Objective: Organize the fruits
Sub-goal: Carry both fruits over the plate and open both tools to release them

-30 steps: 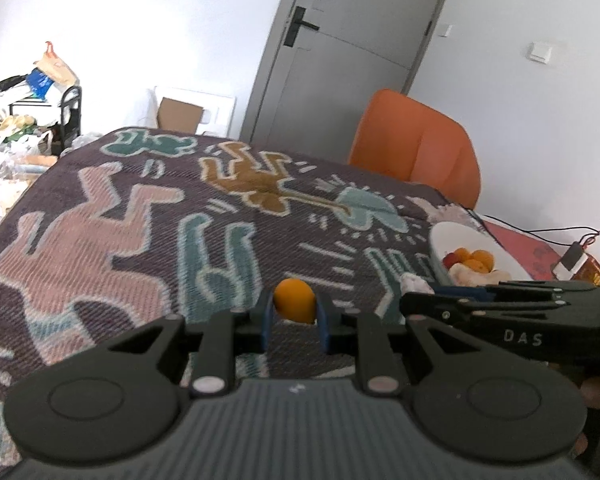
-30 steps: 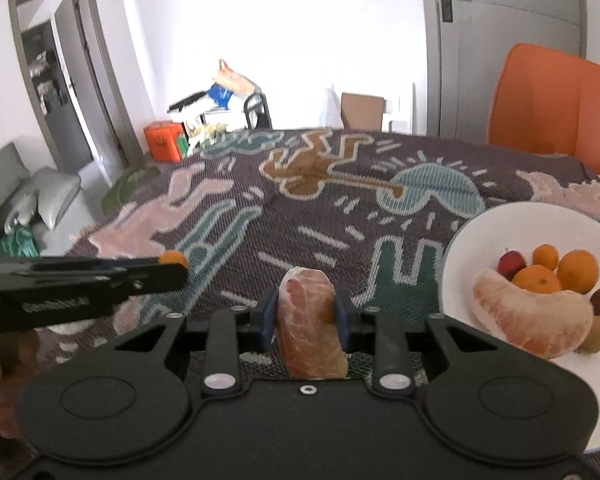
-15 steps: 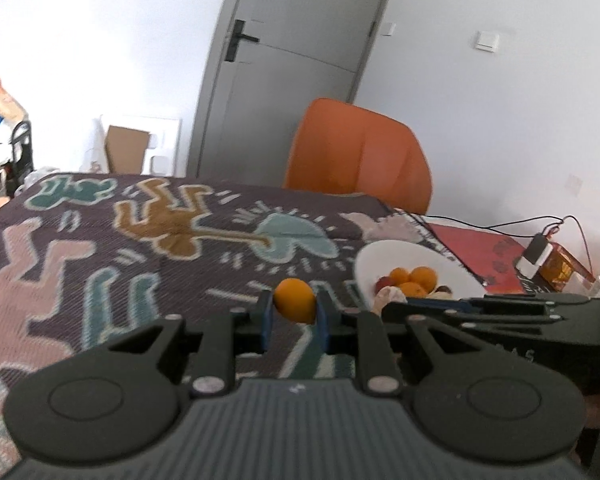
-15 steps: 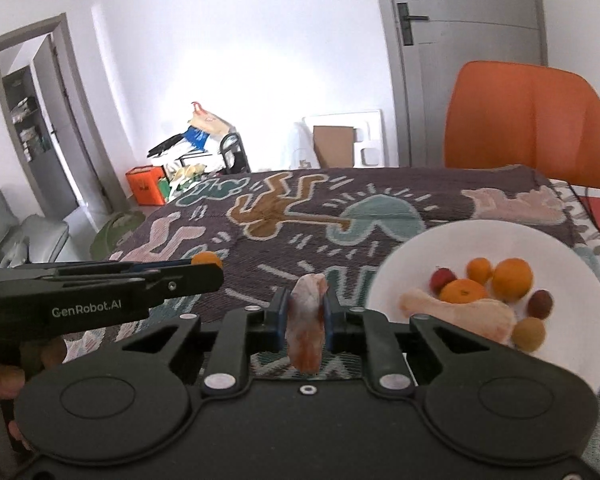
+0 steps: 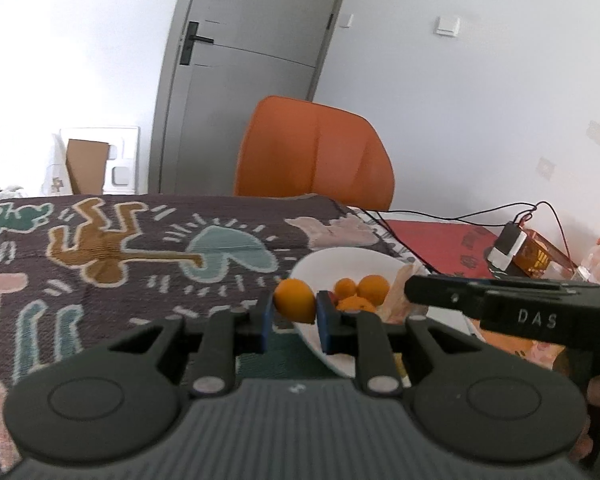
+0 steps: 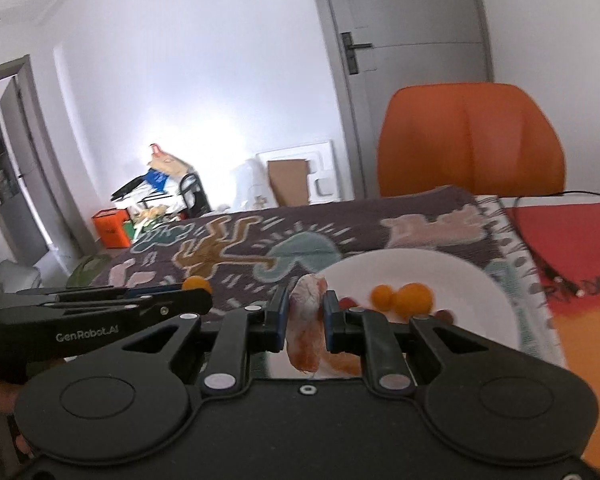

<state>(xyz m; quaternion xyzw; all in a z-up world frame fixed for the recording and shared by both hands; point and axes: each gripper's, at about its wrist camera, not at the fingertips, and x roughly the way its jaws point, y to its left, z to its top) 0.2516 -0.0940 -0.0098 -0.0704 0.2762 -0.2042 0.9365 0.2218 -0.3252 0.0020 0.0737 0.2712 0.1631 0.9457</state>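
Observation:
My left gripper (image 5: pixel 293 312) is shut on a small orange fruit (image 5: pixel 295 300) and holds it at the near left rim of the white plate (image 5: pixel 320 262). My right gripper (image 6: pixel 306 322) is shut on a pale pink pomelo segment (image 6: pixel 306 320) over the plate's (image 6: pixel 480 280) near left edge. The plate holds oranges (image 6: pixel 414 300), a red fruit and a brown one. The left gripper also shows in the right wrist view (image 6: pixel 196 286), left of mine. The right gripper's body crosses the left wrist view (image 5: pixel 500 304) at the right.
The plate sits on a patterned dark cloth (image 5: pixel 100 248) over the table. An orange chair (image 5: pixel 316 156) stands behind the table. A red mat (image 5: pixel 440 244) with cables, a charger and a bottle lies to the right. Boxes and clutter stand by the far wall.
Both grippers have swung right and forward toward the plate with their fruit still held. The plate now lies directly beneath their tips.

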